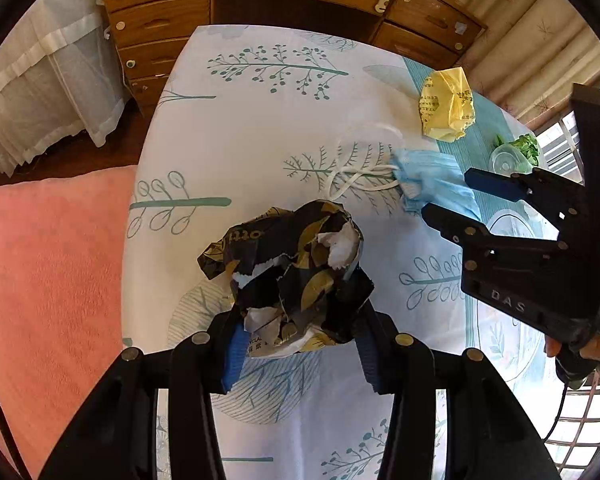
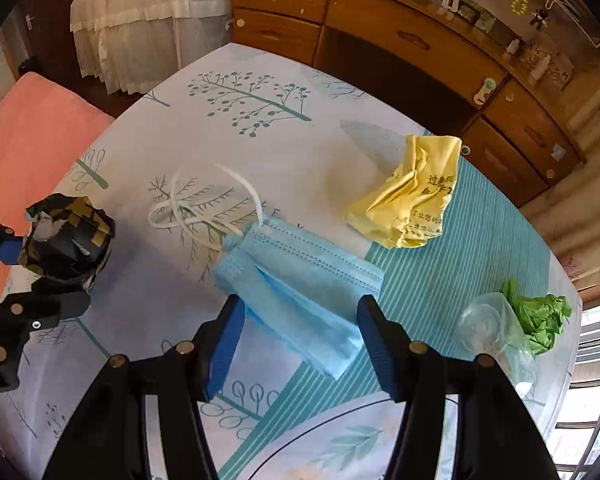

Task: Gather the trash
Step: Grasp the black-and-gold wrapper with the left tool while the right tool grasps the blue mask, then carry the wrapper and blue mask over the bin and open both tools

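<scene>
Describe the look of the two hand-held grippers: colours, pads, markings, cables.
Both are matte black plastic. The left hand-held gripper has two angular fingers with blue pads and round metal fasteners. The right hand-held gripper looks the same, with raised "DAS" lettering on its body, a green light, and a thin black cable trailing below.

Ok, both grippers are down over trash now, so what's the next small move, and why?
Probably close the right gripper on the blue face mask. Its fingers straddle the mask but stand clear of it, so nothing is gripped yet. The left gripper already has the dark crumpled wrapper between its pads and looks pressed on it, so it could wait and lift afterwards.
</scene>
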